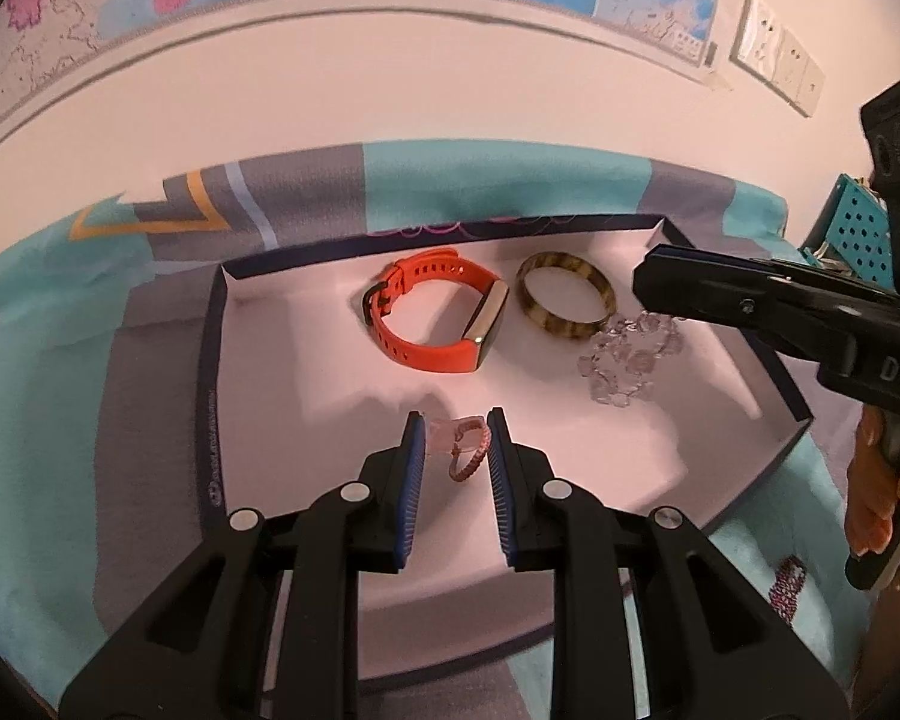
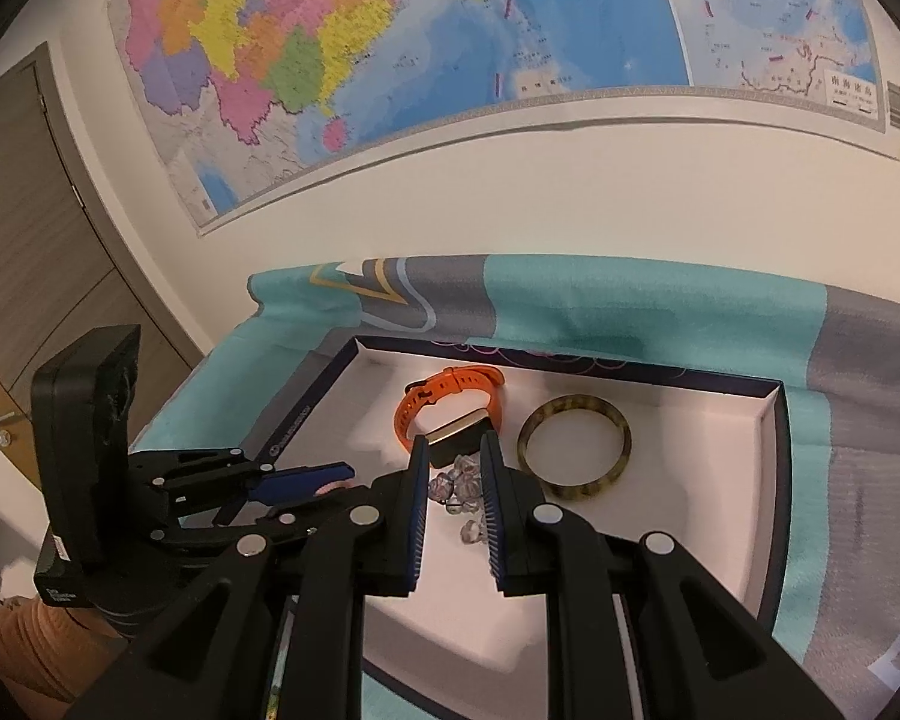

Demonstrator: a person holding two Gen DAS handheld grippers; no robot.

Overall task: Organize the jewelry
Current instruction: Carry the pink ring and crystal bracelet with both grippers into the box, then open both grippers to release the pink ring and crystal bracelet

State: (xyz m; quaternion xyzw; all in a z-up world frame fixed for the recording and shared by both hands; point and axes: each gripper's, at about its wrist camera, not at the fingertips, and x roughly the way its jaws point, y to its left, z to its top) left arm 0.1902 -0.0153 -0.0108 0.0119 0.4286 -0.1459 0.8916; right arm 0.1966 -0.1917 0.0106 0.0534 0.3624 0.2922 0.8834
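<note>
Nearest me, my left gripper [image 1: 455,420] has its blue ribbed fingers [image 1: 411,480] on either side of a small pink braided ring or cord with a clear tag [image 1: 468,447]. The jaws are parted, and I cannot tell whether the pads touch the piece or only bracket it; it seems to lie on the white floor of the shallow dark-rimmed tray [image 1: 210,360].

My right gripper [image 2: 455,441] hangs over the same tray with its jaws parted around a clear faceted-bead bracelet [image 2: 459,489]. The beads lie loose on the tray floor between the fingers, so I judge nothing is gripped.

Further in, the orange silicone-strapped smart band with a gold-edged screen [image 1: 432,315] stands on its side. Just beside it, toward the right, lies the mottled brown-and-yellow bangle [image 1: 567,300], with the clear beads touching or nearly touching its near edge.

Beyond the tray is the teal and grey cloth [image 1: 498,174], then the white wall and a coloured map [image 2: 390,48].

Four pieces are already inside the tray, so the sorting looks well along. A purple-pink beaded piece [image 1: 789,591] lies on the cloth outside the tray's near right corner, probably yet to be brought in.
</note>
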